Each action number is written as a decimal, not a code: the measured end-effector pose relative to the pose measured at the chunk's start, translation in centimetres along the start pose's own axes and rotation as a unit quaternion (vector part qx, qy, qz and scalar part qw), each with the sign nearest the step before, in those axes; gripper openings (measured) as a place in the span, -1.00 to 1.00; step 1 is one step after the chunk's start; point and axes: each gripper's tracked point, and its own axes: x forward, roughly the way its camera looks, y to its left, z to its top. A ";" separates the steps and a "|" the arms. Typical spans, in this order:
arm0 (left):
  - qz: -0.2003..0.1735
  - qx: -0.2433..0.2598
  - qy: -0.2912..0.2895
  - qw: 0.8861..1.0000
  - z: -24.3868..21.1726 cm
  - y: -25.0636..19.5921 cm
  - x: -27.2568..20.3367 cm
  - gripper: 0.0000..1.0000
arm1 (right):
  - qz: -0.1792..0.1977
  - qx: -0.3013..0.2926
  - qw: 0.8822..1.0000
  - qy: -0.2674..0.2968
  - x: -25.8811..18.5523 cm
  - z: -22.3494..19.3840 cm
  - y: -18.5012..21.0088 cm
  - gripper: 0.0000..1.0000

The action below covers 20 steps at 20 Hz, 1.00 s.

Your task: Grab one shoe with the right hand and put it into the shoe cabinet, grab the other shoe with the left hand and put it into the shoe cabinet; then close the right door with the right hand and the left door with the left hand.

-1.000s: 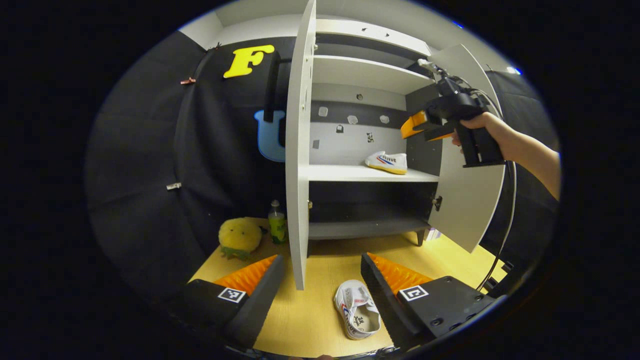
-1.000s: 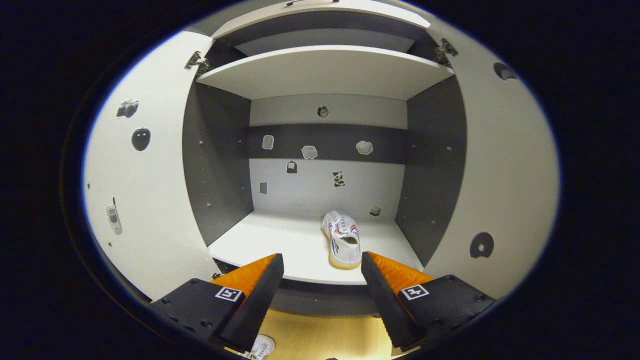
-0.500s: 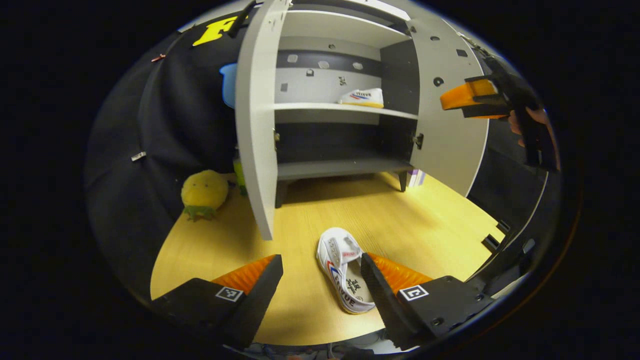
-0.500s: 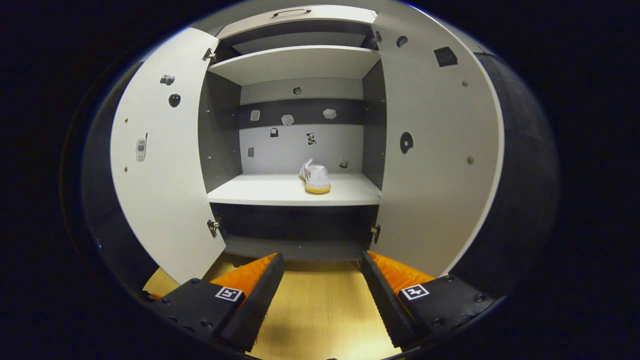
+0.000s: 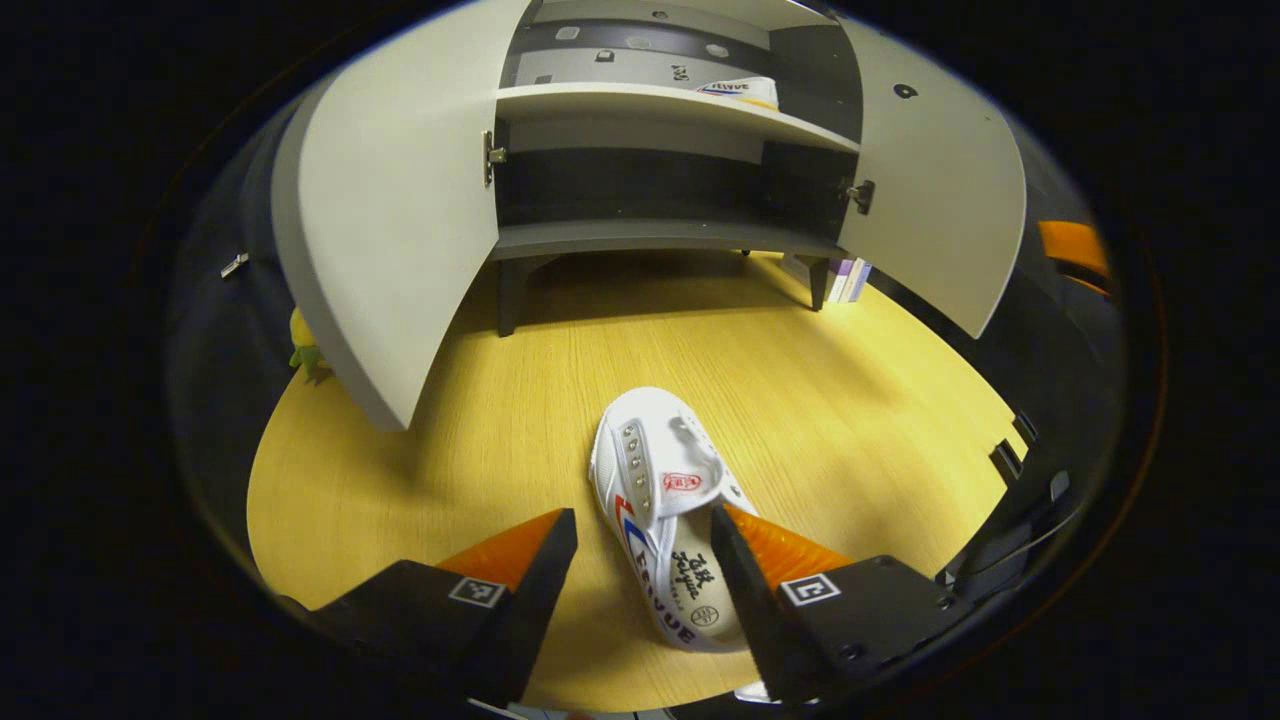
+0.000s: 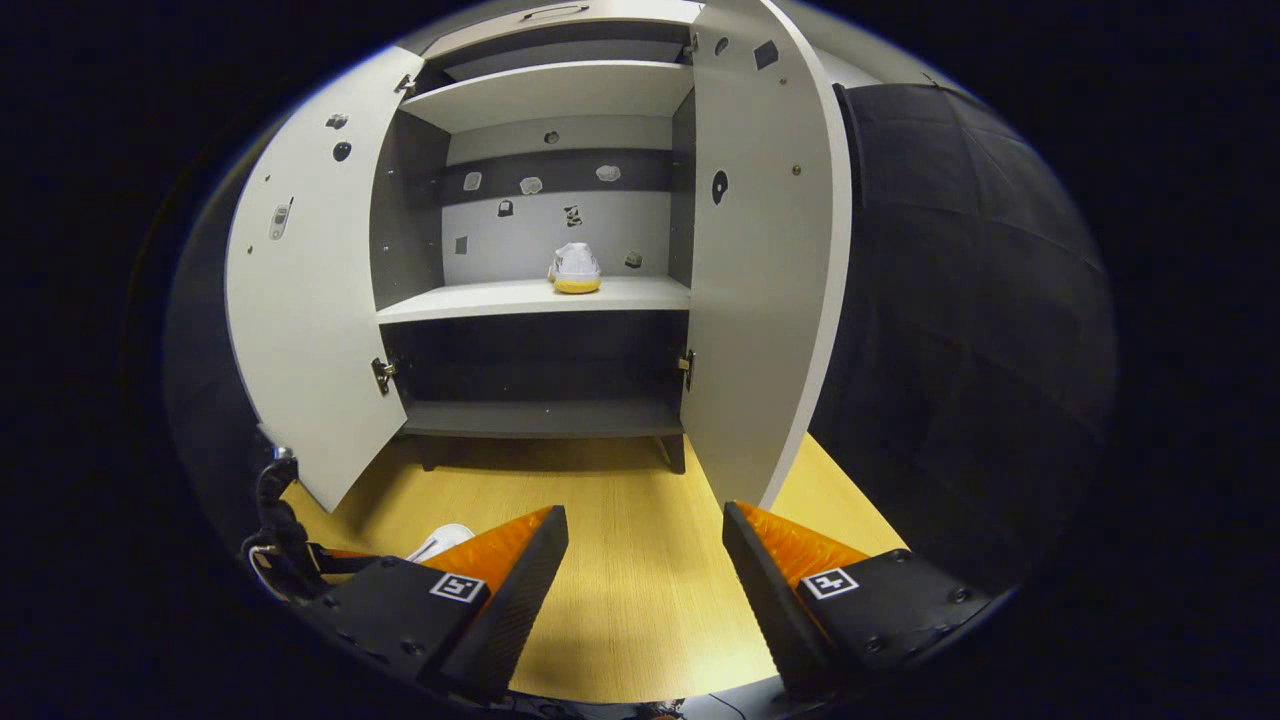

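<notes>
the left gripper's fingers stand spread at the bottom of the left gripper view, astride the shoe on the floor but not pressing it, placed so, i judge, to close on it; the left gripper was farther back a second ago, with that shoe low at the frame's edge. the right gripper is released too, holding nothing, low in its own view, and has drawn away from the shelf it nearly touched before. the shoe cabinet fills the upper half of both views, left door and right door swung wide, left open for the second shoe. the wooden floor spreads below. the shoe on the shelf sits small at upper centre, already stowed.
</notes>
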 end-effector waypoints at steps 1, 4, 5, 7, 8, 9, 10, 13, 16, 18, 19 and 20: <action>0.006 0.002 0.005 1.000 0.1 0.2 0.8 0.52 | 0.009 -0.003 1.000 0.007 0.0 -0.6 0.4 0.97; 0.010 0.001 0.025 1.000 -0.3 0.5 2.5 0.31 | 0.033 -0.011 0.999 0.023 0.0 -1.7 1.6 0.97; 0.009 0.002 0.030 1.000 -0.4 0.4 2.8 0.26 | 0.038 -0.013 0.999 0.025 0.0 -1.9 1.9 0.97; 0.008 0.004 0.038 0.999 -0.4 0.0 3.5 0.09 | 0.046 -0.015 0.998 0.030 0.2 -2.2 2.1 0.98; 0.018 0.009 0.042 0.999 -0.5 0.2 3.6 -0.01 | 0.048 -0.015 0.998 0.033 0.3 -2.4 2.2 0.98; 0.027 0.015 0.045 0.999 -0.5 0.3 3.7 -0.10 | 0.049 -0.015 0.998 0.035 0.3 -2.5 2.1 0.98; 0.035 0.020 0.048 0.998 -0.5 0.4 3.7 -0.12 | 0.051 -0.015 0.998 0.036 0.4 -2.6 2.1 0.98; 0.062 0.022 0.054 0.996 -0.7 1.0 3.7 -0.40 | 0.056 -0.016 0.998 0.041 0.7 -2.9 2.1 0.98; 0.091 0.019 0.057 0.994 -0.7 1.9 3.6 -0.80 | 0.064 -0.019 0.997 0.043 0.8 -3.0 2.5 0.98; 0.088 0.024 0.059 0.994 -0.5 1.8 3.7 -0.89 | 0.069 -0.025 0.996 0.040 0.8 -3.0 2.7 0.97; 0.085 0.021 0.056 0.995 -0.5 1.8 3.7 -0.89 | 0.072 -0.028 0.996 0.039 0.8 -3.0 2.7 0.97; 0.082 0.014 0.056 0.995 -0.5 1.8 3.7 -0.90 | 0.075 -0.031 0.996 0.038 0.8 -3.0 2.8 0.97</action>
